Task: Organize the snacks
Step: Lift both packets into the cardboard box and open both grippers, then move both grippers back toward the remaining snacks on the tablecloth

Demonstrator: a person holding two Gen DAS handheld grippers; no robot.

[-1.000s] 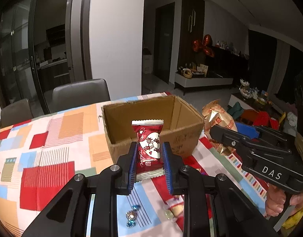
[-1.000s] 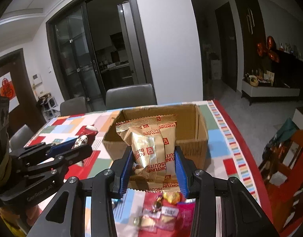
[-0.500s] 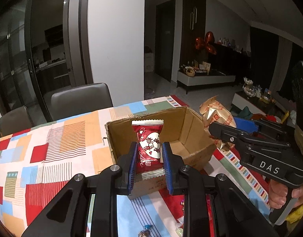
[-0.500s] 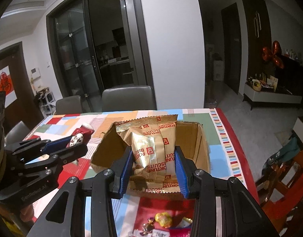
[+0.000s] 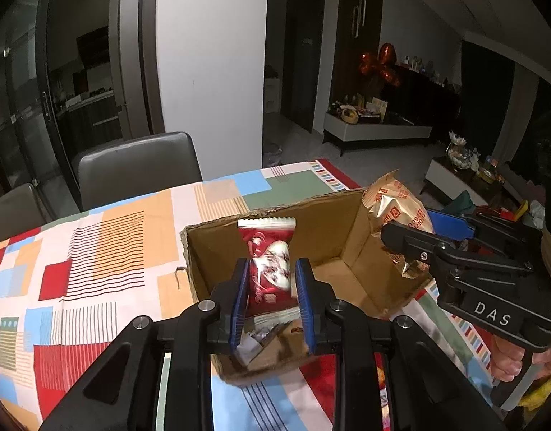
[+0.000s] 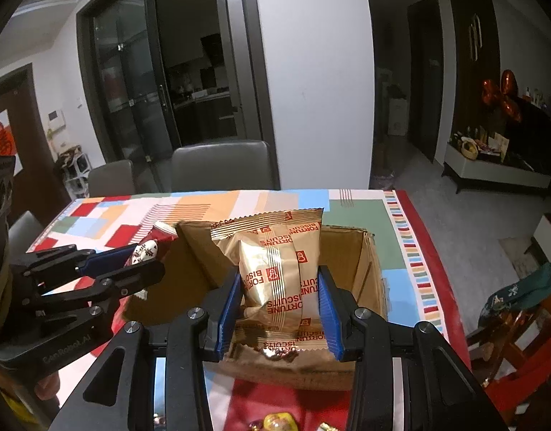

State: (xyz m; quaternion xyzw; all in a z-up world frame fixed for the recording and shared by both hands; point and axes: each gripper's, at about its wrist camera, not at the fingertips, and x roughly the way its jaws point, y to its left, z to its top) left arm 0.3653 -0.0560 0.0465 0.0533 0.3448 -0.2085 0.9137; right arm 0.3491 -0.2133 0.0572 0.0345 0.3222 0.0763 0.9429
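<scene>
My left gripper is shut on a red and white snack packet and holds it upright over the open cardboard box. My right gripper is shut on a gold Fortune Biscuits packet and holds it upright over the same box. The right gripper shows at the box's right side in the left wrist view. The left gripper with its red packet shows at the box's left side in the right wrist view. Small wrapped sweets lie inside the box near its front wall.
The box stands on a table with a patchwork cloth. Wrapped sweets lie on the cloth in front of the box. Grey chairs stand at the far side. The table's right edge is close to the box.
Both grippers have risen and moved forward with their packets, from in front of the box to above its opening. The inside of the box now shows.
</scene>
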